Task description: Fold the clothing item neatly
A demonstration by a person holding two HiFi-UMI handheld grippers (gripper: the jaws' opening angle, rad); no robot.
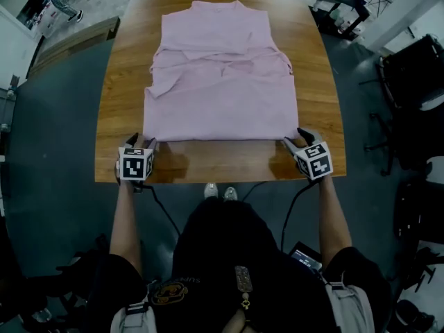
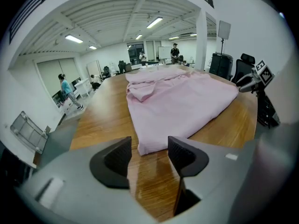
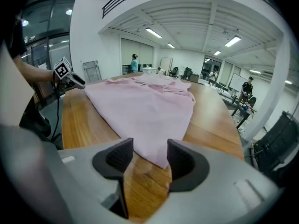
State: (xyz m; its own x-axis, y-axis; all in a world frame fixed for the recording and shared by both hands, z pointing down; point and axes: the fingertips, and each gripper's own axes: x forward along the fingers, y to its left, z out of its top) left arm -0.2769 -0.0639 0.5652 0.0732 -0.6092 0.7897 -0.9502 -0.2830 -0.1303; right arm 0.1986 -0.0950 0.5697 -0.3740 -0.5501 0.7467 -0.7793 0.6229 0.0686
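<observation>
Left gripper (image 1: 142,143) rests at the near left corner of the pink shirt (image 1: 218,89), jaws apart and clamping nothing. Right gripper (image 1: 294,140) is at the near right corner, jaws also spread, the cloth's tip loose between them. The shirt lies spread on the table (image 1: 229,166), collar at the far end.

cloth: your pink garment (image 1: 220,82) looks soft, matt, lightly creased | wood: your desk (image 1: 222,164) shows grain under a glossy finish that reflects the cloth edge | fingers (image 2: 180,155): yours look black, matt, finely ribbed | shells: your left gripper (image 2: 149,152) and right gripper (image 3: 150,157) look smooth grey matt plastic | floor (image 1: 55,151): dull grey
</observation>
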